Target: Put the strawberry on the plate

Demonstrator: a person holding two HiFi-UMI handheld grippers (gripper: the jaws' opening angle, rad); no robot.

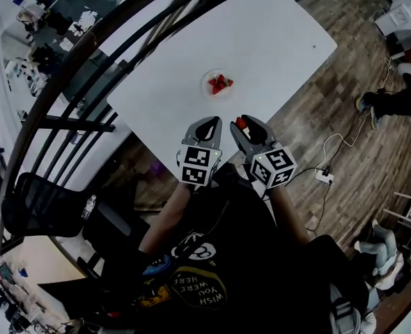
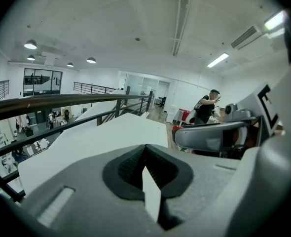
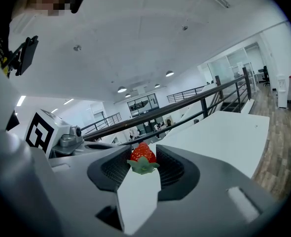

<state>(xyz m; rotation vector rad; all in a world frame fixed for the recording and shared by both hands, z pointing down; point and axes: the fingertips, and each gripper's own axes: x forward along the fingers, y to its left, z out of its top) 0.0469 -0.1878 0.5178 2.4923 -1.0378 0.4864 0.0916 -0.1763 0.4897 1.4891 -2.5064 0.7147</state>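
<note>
The round print on the person's black shirt (image 1: 228, 242) reads "WISH YOU WERE HERE", upside down in the head view.

Bright, even light from ceiling lamps (image 2: 31, 44); strong fisheye warp, dark corners, close foreground soft.

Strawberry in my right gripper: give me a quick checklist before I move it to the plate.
1. Strawberry clamped in right gripper: ok.
2. Plate visible on the table ahead: ok.
3. Nothing standing between right gripper and plate: ok.
4. Left gripper shut, empty, off to the side: ok.
5. Free room beside the strawberries already on plate: cannot tell.
</note>
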